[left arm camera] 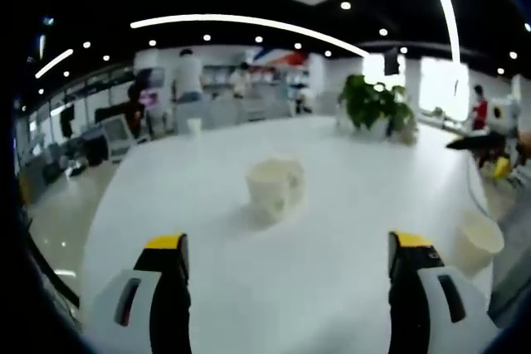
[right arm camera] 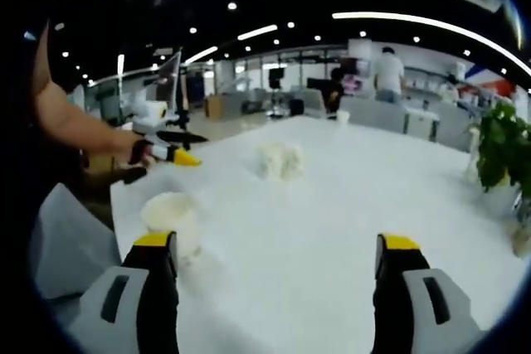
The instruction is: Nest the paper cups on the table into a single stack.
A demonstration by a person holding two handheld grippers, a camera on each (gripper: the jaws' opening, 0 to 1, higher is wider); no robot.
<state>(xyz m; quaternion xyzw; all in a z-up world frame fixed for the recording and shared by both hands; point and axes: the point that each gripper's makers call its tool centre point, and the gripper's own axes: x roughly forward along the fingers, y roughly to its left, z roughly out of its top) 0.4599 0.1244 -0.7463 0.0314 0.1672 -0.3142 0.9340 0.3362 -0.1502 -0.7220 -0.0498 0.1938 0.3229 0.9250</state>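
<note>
- Left gripper point(left arm camera: 286, 259): its two yellow-tipped, black-and-grey jaws stand spread wide over the table, with nothing between them. In the right gripper view the same tool point(right arm camera: 170, 155) enters from the left, held in a person's hand point(right arm camera: 137, 155); only its yellow tip and dark body are visible there, blurred.
- Right gripper point(right arm camera: 278, 259): jaws likewise spread wide apart, gripping nothing.
- Table point(left arm camera: 332, 205): a large, smooth, glossy white top with a curved edge.
- Potted plant point(left arm camera: 377, 105): green and leafy, at the table's far side. In the right gripper view it point(right arm camera: 502, 151) sits at the right margin.
- Cup cluster point(left arm camera: 275, 184): pale paper cups near the table's middle, ahead of the left jaws and well apart from them. They appear upright, long axis vertical and mouths up. Blur prevents a count and hides whether they touch. The right gripper view shows the cluster point(right arm camera: 280, 159) farther off.
- Single cup point(right arm camera: 170, 217): white, tapered, upright with its round mouth up, near the table's edge, just beside the right gripper's left jaw; whether they touch cannot be told. In the left gripper view it point(left arm camera: 477, 242) stands to the right, beyond the right-hand jaw.
- Small far cup point(left arm camera: 194, 126): a white upright shape at the table's far edge.
</note>
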